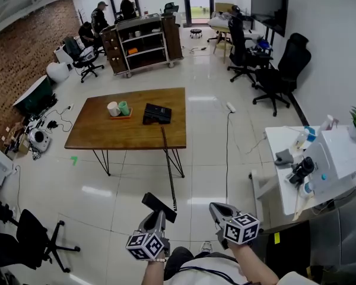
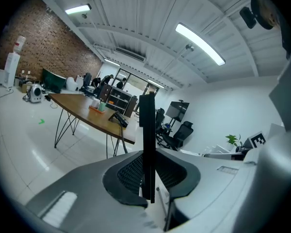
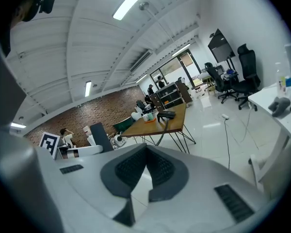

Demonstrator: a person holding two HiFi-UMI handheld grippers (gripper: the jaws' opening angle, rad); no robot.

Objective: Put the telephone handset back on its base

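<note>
The black telephone base (image 1: pixel 157 113) sits on the brown wooden table (image 1: pixel 101 132) far ahead across the tiled floor. Its dark cord (image 1: pixel 169 165) runs down off the table's front edge to the black handset (image 1: pixel 159 206). My left gripper (image 1: pixel 160 214) is shut on that handset low in the head view. In the left gripper view the handset (image 2: pixel 147 140) stands upright between the pads. My right gripper (image 1: pixel 216 210) is beside it to the right, shut and empty. From the right gripper view the base (image 3: pixel 166 114) shows small on the table.
An orange tray with a white cup (image 1: pixel 113 108) and a green cup (image 1: pixel 124 107) lies left of the base. A white desk (image 1: pixel 279 159) stands at the right and a black office chair (image 1: pixel 35 236) at the lower left. A wheeled cart (image 1: pixel 142 43) and several people are at the back.
</note>
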